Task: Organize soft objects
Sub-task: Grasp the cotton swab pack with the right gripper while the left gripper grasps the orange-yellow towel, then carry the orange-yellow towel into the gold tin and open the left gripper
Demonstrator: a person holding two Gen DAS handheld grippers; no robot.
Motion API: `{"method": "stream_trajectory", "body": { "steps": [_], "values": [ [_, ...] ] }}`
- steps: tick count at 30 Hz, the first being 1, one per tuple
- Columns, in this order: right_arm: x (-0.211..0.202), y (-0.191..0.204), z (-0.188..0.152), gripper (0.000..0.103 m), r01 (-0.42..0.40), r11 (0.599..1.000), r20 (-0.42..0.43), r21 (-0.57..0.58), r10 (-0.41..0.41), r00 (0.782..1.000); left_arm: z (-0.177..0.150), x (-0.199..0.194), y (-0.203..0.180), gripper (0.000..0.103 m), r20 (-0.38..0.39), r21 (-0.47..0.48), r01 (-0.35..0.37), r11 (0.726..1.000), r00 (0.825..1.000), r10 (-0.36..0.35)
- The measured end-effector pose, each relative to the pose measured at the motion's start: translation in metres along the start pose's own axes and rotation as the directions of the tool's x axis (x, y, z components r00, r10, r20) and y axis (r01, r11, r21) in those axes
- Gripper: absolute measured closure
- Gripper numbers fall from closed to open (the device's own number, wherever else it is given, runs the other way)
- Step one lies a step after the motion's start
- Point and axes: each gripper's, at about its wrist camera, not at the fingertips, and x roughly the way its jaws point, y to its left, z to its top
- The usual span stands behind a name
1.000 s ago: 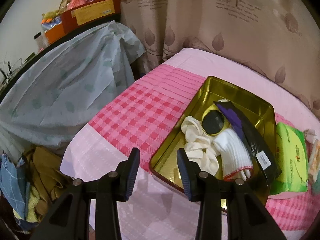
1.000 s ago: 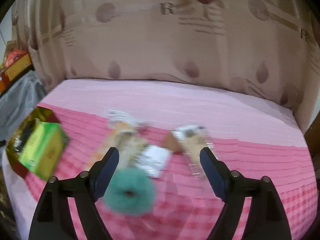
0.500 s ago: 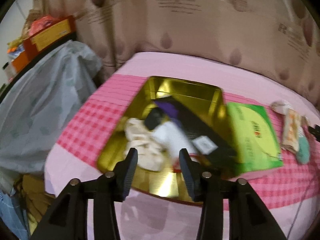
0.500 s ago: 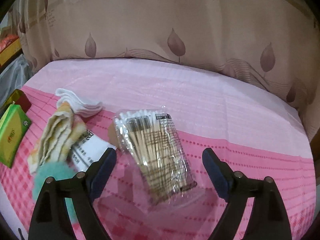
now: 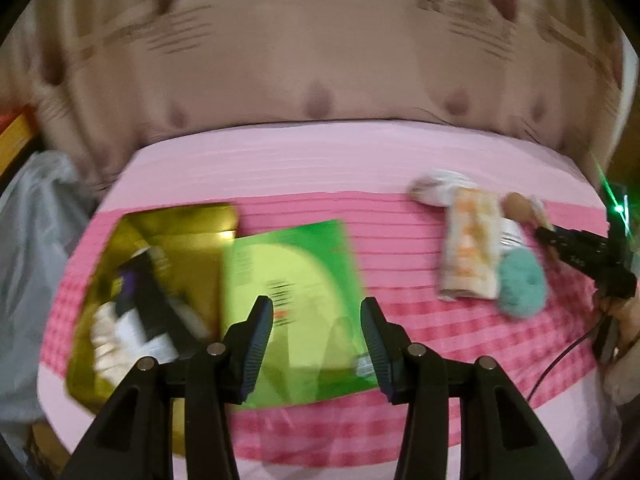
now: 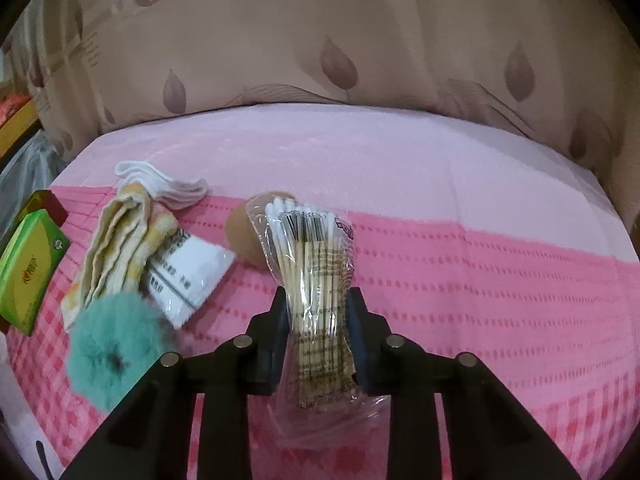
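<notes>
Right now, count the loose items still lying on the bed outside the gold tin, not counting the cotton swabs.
6: green box, teal puff, striped towel, white pads, white packet, brown sponge. Others may be hidden.

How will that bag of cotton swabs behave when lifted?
The bag of cotton swabs is probably light. The right gripper has just closed on its middle; the bundled sticks should keep it fairly stiff, though the loose, glossy plastic may crinkle and slip.

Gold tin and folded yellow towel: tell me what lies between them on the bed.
The green box lies between the gold tin and the folded yellow towel, then bare pink cover; the left wrist view shows it.
</notes>
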Motion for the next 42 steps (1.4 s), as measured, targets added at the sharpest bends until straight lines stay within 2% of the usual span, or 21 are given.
{"method": "stream_trajectory", "body": {
  "steps": [8, 11, 15, 18, 24, 29, 31, 34, 36, 42],
  "values": [
    [-0.024, -0.003, -0.033, 0.078, 0.023, 0.997, -0.014, 0.08, -0.022, 1.0, 0.023, 0.033, -0.071, 0.051, -0.075, 0.099, 0.143, 0.985, 0.988, -0.136],
    [-0.026, -0.003, -0.037, 0.078, 0.014, 0.996, -0.013, 0.087, -0.013, 1.0, 0.031, 0.045, -0.088, 0.045, -0.108, 0.1, 0.191, 0.977, 0.978, -0.18],
    [-0.024, -0.005, -0.036, 0.078, -0.003, 0.995, -0.013, 0.1, 0.005, 1.0, 0.044, 0.068, -0.105, 0.045, -0.151, 0.078, 0.243, 0.967, 0.962, -0.229],
    [-0.025, -0.007, -0.037, 0.077, -0.016, 0.994, -0.012, 0.11, 0.018, 1.0, 0.05, 0.085, -0.118, 0.045, -0.186, 0.073, 0.258, 0.963, 0.953, -0.241],
    [-0.022, -0.012, -0.038, 0.075, -0.04, 0.991, -0.008, 0.126, 0.041, 0.999, 0.062, 0.109, -0.131, 0.045, -0.194, 0.056, 0.253, 0.966, 0.952, -0.238],
    [-0.022, -0.013, -0.037, 0.072, -0.048, 0.991, -0.008, 0.124, 0.049, 0.999, 0.068, 0.132, -0.138, 0.044, -0.2, 0.057, 0.22, 0.974, 0.958, -0.205],
    [-0.022, -0.012, -0.037, 0.072, -0.045, 0.992, -0.009, 0.12, 0.046, 0.999, 0.066, 0.135, -0.138, 0.045, -0.185, 0.047, 0.231, 0.972, 0.958, -0.219],
    [-0.022, -0.011, -0.036, 0.072, -0.045, 0.992, -0.009, 0.119, 0.046, 0.999, 0.063, 0.134, -0.135, 0.059, -0.172, 0.025, 0.232, 0.972, 0.959, -0.224],
    [-0.022, -0.011, -0.036, 0.072, -0.048, 0.991, -0.009, 0.121, 0.049, 0.999, 0.062, 0.132, -0.132, 0.075, -0.173, 0.023, 0.224, 0.974, 0.961, -0.217],
    [-0.022, -0.011, -0.037, 0.072, -0.043, 0.992, -0.01, 0.117, 0.044, 0.999, 0.058, 0.12, -0.127, 0.077, -0.175, 0.024, 0.209, 0.978, 0.964, -0.202]
  ]
}}
